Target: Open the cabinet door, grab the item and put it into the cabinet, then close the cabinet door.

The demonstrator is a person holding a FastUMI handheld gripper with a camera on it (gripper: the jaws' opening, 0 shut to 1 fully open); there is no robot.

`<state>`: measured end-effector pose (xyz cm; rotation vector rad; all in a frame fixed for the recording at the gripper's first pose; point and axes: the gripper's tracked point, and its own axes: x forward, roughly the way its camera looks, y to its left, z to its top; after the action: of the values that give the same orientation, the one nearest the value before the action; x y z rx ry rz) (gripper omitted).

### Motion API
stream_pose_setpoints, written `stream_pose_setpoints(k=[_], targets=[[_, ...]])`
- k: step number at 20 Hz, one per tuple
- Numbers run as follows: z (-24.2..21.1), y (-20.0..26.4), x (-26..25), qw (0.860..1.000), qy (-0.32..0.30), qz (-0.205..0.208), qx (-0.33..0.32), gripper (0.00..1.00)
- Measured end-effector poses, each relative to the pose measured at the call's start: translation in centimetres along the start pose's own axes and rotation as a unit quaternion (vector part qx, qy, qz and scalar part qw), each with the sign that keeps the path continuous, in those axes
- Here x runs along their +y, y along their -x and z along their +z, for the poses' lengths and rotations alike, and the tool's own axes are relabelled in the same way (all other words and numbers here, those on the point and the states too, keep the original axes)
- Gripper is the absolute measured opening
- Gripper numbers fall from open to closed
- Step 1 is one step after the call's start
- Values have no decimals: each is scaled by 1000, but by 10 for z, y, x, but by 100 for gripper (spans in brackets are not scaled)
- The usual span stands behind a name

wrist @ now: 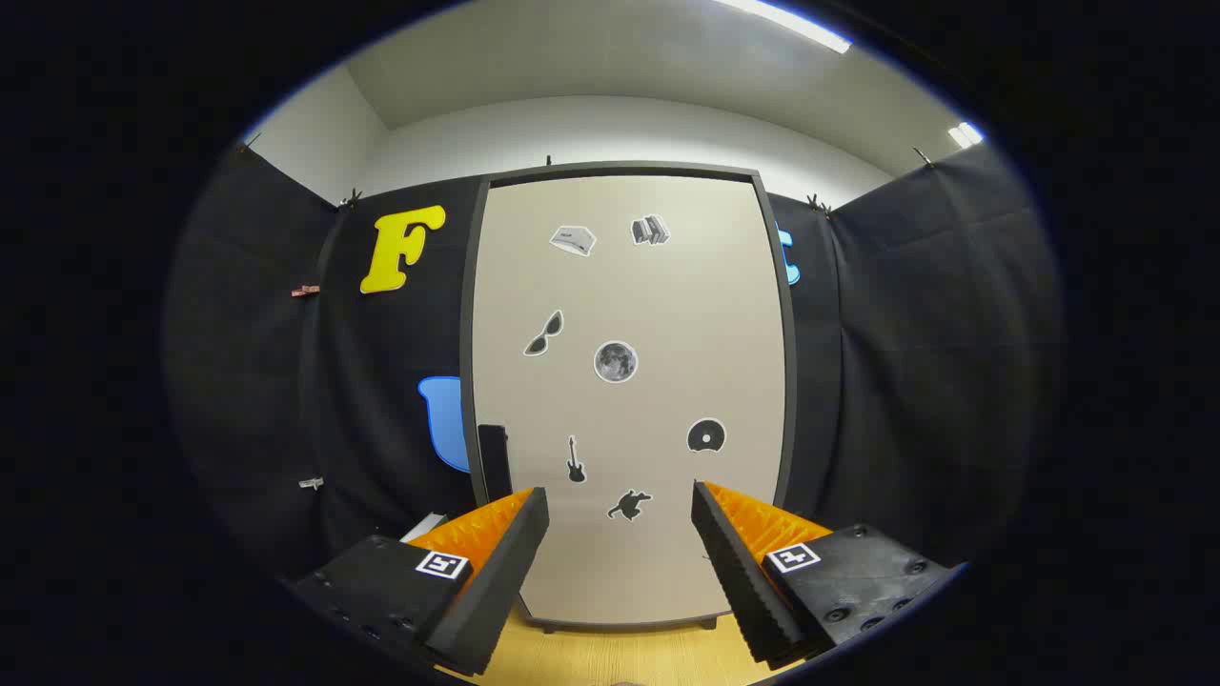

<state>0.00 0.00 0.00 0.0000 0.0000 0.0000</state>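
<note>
**Gripper faced a closed cabinet door, fingers spread and holding nothing**

The gripper [620,505] pointed straight at a tall cabinet, its two fingers released and set wide apart with nothing between them. Each finger was black with a ribbed inner pad [729,562] and an orange backing, and each carried a small black-and-white square marker [442,564] on its upper face.

Beyond the fingers stood the cabinet door [667,314] — a pale beige panel in a dark grey frame [467,333], shut flat against the cabinet. A short, dark, upright handle [494,460] sat on the door's left edge, low down, just beyond the tip of the left finger and not touched by it.

The door carried several small grey and black stickers: a boxy shape and a stack of books near the top, a pair of sunglasses [544,333] and a round moon [616,362] in the middle, and a guitar [576,460], a disc [706,436] and a small crouching figure [629,505] lower down, the figure lying between the two fingertips.

The cabinet stood on a light wooden tabletop [620,657], which showed near, below the fingers. A small pale object [426,527] peeked out behind the left finger, beside the cabinet's left foot — too hidden to identify, so whether it was the item to be stored could not be told. Black cloth [905,381] hung on both sides of the cabinet.
</note>
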Motion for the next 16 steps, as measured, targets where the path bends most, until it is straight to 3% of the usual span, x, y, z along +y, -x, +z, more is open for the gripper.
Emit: stream_pose_setpoints(k=[16], targets=[[0, -3, 0, 1000, 10, 0, -1, 97]])
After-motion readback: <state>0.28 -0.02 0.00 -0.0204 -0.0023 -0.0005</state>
